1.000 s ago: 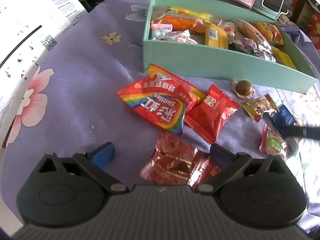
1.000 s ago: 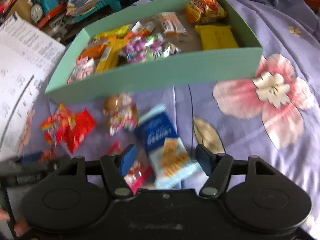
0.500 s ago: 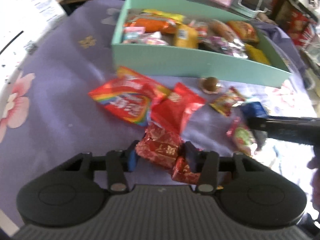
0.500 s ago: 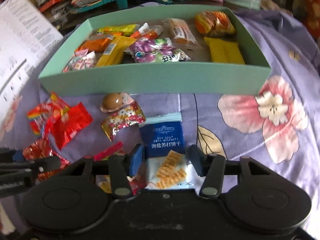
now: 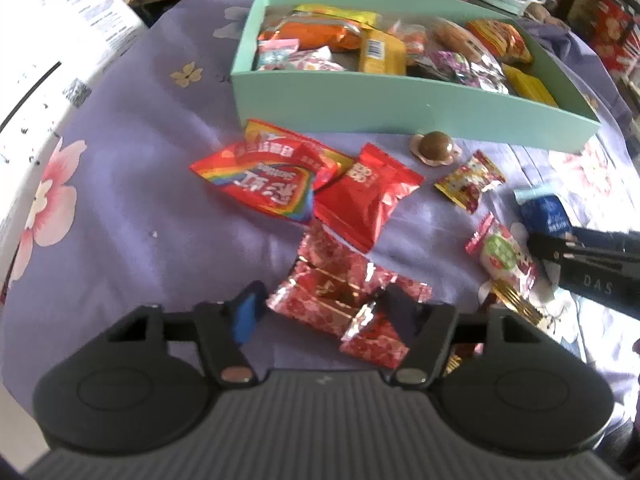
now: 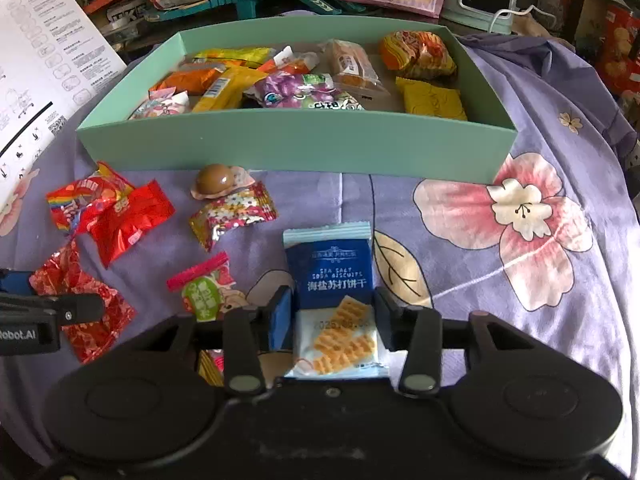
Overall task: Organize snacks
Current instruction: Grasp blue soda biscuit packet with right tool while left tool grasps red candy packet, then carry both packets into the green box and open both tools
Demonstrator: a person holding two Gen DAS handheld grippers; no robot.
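Item 1: blue soda-biscuit packet [image 6: 332,292], flat on the floral cloth [image 6: 500,264], just in front of the mint-green box [image 6: 296,148]. Long axis running straight away from the right gripper [image 6: 334,322] toward the box wall, so lift-and-carry lies dead ahead. Jaws just closing, now flanking the packet's near half on both long edges; actual pad contact too close to call.

Item 2: red foil packets [image 5: 344,296], a loose overlapping pair, between the fingers of the left gripper [image 5: 324,310]. Jaws half spread after reopening, left pad clear of the foil, right pad at its edge; not pinched. Box further off, up and to the right.

Nearer to delivery: right hand.
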